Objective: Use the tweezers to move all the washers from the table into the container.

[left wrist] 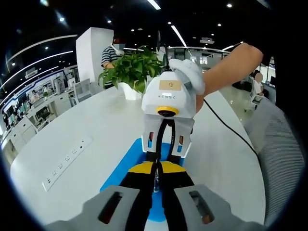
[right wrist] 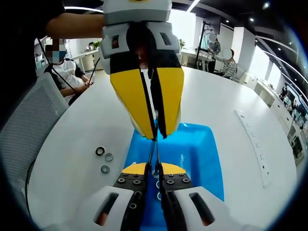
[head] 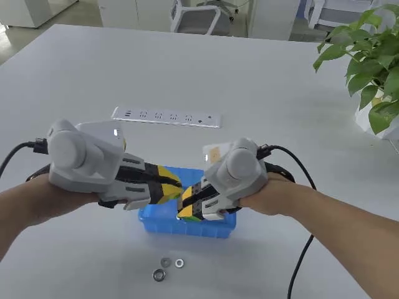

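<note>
1. Three washers (head: 165,262) lie loose on the table (head: 187,62). They sit close together at 6 o'clock from the one blue container (head: 187,225), near it but not touching.
2. One pair of tweezers (right wrist: 155,150) hangs over the container as a thin metal strip running between the two tools. Its tips are hidden, so I cannot tell whether they carry anything.
3. The left gripper (head: 171,185) reaches in from 9 o'clock with its yellow jaws pressed together on the tweezers. The right gripper (head: 187,208) reaches in from 3 o'clock, nose to nose with the left, and its jaws also look clamped on them.
4. The step in hand looks like settling the hold on the tweezers. To do it well, one gripper should grip firmly until the tweezers sit square with the tips free. A twisted hold would likely make the tips slip off such thin, flat washers.
5. Farther out, one power strip (head: 165,116) lies at 12 o'clock and one plant (head: 368,68) stands at 2 o'clock.
</note>
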The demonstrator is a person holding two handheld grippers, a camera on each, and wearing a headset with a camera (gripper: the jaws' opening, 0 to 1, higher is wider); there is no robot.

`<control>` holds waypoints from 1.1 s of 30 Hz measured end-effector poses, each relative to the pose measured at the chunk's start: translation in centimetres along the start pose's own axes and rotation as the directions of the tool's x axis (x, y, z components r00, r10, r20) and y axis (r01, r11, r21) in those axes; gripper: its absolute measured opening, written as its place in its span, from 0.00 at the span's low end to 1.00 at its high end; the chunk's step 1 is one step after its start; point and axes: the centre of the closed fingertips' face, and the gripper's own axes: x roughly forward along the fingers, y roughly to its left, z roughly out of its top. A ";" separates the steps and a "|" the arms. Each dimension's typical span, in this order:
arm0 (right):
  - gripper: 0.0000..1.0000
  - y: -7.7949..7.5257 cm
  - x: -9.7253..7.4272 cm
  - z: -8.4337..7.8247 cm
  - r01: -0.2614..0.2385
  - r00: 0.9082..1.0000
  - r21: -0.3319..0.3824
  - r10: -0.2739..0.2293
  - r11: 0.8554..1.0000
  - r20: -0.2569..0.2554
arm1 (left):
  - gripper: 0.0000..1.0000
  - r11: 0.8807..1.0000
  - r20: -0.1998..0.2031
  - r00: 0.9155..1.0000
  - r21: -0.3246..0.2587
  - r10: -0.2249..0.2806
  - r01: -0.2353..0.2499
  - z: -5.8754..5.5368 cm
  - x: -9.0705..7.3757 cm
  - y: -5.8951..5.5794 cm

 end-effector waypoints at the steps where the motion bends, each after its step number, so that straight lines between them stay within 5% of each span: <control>1: 0.10 0.0 0.0 0.0 0.000 1.000 0.002 0.000 1.000 -0.001 | 0.07 1.000 0.001 1.000 0.000 -0.003 0.003 0.0 0.0 0.0; 33: 0.22 0.1 -2.2 0.7 0.058 0.998 0.050 -0.058 0.997 -0.002 | 0.05 0.999 0.012 1.000 0.040 -0.008 0.008 2.4 -0.7 -0.4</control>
